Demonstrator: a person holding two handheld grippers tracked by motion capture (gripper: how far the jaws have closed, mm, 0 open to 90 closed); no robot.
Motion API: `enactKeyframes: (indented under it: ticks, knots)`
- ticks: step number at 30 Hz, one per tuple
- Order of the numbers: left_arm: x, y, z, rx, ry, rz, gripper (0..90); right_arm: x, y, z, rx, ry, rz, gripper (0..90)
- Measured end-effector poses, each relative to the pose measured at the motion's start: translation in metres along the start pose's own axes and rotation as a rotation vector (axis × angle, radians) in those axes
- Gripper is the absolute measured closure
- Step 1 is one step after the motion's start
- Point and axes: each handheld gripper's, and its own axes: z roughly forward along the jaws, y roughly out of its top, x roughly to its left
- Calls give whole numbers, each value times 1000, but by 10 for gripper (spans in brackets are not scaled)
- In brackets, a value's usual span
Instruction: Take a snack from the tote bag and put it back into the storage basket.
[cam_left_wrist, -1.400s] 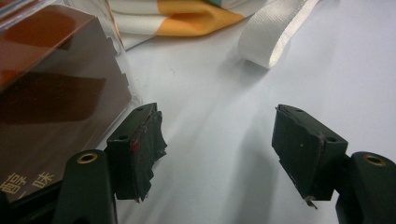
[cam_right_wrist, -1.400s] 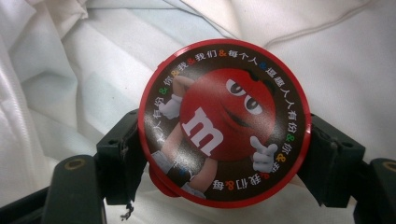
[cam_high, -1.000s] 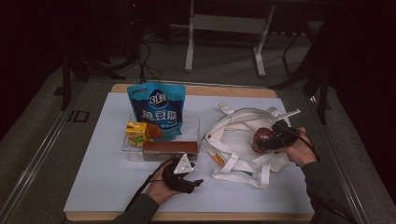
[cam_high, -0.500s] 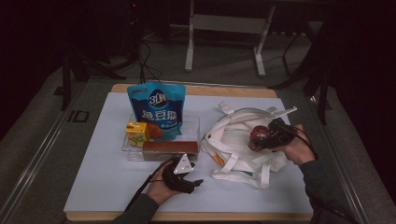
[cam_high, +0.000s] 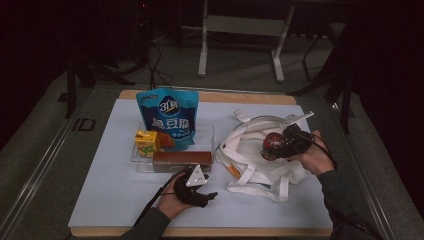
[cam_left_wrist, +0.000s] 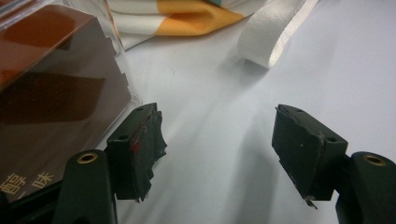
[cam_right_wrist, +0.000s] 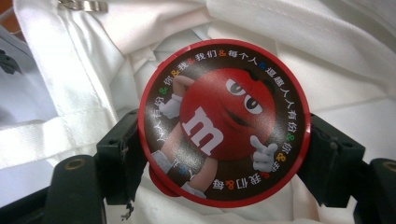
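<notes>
We counted one blue pouch (cam_high: 169, 119), one yellow juice box (cam_high: 146, 142), one brown box (cam_high: 181, 160), one clear tray (cam_high: 207, 134), one white tote bag (cam_high: 252, 162), one round red candy tin (cam_right_wrist: 223, 122), and two grippers, left (cam_high: 204, 192) and right (cam_high: 286, 145).

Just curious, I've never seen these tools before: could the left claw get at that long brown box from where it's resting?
Probably yes. The left claw rests open on the table with the brown box right beside one jaw. Nothing lies between them, though the box sits in a clear tray whose rim may hamper a grip.
</notes>
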Motion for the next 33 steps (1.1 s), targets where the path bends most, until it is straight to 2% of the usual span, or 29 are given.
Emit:
enactKeyframes:
  ticks: [23,33]
  knots:
    - [0,0,0,-4,-2,-4,324,21,20,-4,-17,41,-64,254]
    - [0,0,0,-2,-2,-2,324,27,27,-5,-14,44,-86,254]
